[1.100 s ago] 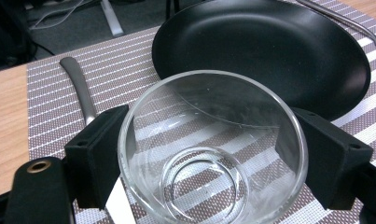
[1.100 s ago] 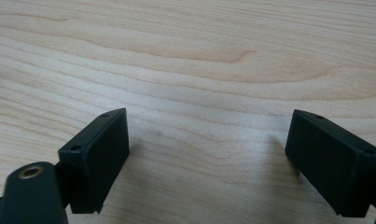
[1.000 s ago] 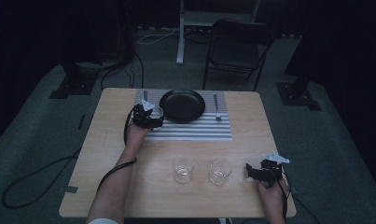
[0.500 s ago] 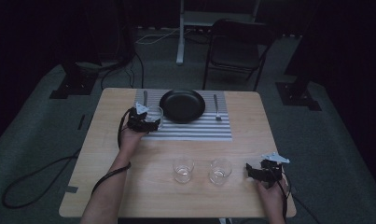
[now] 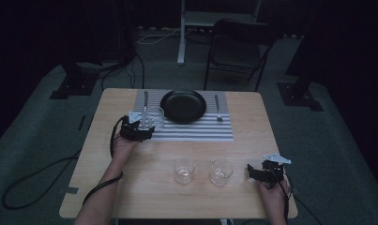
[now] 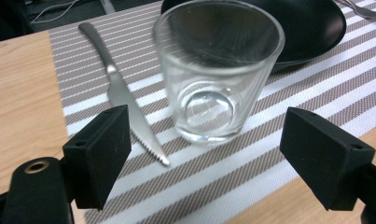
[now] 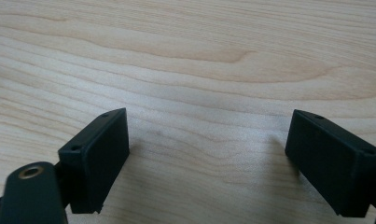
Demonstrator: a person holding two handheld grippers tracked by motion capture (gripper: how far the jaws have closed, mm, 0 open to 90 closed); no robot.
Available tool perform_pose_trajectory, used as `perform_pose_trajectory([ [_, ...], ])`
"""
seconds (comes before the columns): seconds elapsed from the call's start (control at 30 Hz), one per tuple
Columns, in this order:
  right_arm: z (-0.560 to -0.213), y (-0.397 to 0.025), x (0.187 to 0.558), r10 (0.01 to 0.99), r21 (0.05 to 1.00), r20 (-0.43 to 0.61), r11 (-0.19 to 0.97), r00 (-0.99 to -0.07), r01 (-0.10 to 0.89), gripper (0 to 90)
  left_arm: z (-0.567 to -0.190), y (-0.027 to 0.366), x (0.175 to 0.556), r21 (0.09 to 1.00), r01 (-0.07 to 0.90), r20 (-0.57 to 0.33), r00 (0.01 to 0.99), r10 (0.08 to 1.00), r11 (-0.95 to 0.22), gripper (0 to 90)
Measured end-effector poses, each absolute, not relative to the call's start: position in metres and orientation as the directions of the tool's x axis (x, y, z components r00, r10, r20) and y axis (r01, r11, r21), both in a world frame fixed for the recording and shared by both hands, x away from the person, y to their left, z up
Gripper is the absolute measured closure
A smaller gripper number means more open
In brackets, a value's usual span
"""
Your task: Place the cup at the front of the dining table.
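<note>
Tongs in our left hand (image 5: pixel 139 131) sit at the near left edge of the striped placemat (image 5: pixel 196 132), spread wide and holding nothing. From the high view we can place them just short of a clear glass (image 5: pixel 155 117) that stands upright on the mat, beside the black plate (image 5: pixel 183 105). The left gripper view (image 6: pixel 209 154) gives us what the high view cannot: the glass (image 6: pixel 218 70) is empty, its thick base resting on the stripes, apart from both black jaws and beyond them. It also shows a knife (image 6: pixel 122 95) lying flat on the mat just beside the glass, its serrated tip pointing toward us; whether it touches the glass we cannot tell.

Our right tongs (image 5: pixel 249 171) rest low over the tabletop (image 5: pixel 252 122) at its near right corner. The right gripper view (image 7: pixel 206 154) shows them wide apart too, with bare wood grain between them. The high view adds two more glasses, one (image 5: pixel 184 169) and another (image 5: pixel 221 171), standing side by side on the bare wood near the front edge, the second close to the right tongs. A fork (image 5: pixel 217 108) lies on the mat to the right of the plate, and a folding chair (image 5: pixel 237 47) stands beyond the far edge.
</note>
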State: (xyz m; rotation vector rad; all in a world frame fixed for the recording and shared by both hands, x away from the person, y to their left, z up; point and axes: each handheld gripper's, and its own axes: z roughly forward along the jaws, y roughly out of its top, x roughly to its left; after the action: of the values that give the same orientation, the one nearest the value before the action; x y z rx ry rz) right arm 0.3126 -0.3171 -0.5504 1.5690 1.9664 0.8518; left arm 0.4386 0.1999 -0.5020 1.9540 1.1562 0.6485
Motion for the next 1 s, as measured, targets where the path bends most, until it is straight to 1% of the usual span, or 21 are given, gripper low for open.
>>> perform_pose_trajectory([
  [0.23,-0.550,-0.317,0.313,0.974,0.723,0.011,0.149,-0.227,0.674,13.1,-0.502,0.218,0.426,0.814,0.511,0.027,0.442,0.897,-0.277,17.1],
  [0.37,-0.550,-0.317,0.313,0.974,0.723,0.011,0.149,-0.227,0.675,13.0,-0.501,0.225,0.418,0.814,0.512,0.037,0.426,0.904,-0.275,17.1],
  [0.63,-0.550,-0.317,0.313,0.974,0.723,0.011,0.149,-0.227,0.674,13.0,-0.506,0.240,0.402,0.808,0.530,0.017,0.416,0.909,-0.257,17.1],
  [0.8,-0.550,-0.317,0.313,0.974,0.723,0.011,0.149,-0.227,0.675,13.1,-0.506,0.248,0.392,0.800,0.536,0.028,0.414,0.910,-0.269,17.1],
  [1.0,-0.550,-0.317,0.313,0.974,0.723,0.011,0.149,-0.227,0.675,13.0,-0.504,0.257,0.383,0.803,0.538,0.020,0.407,0.913,-0.257,17.1],
])
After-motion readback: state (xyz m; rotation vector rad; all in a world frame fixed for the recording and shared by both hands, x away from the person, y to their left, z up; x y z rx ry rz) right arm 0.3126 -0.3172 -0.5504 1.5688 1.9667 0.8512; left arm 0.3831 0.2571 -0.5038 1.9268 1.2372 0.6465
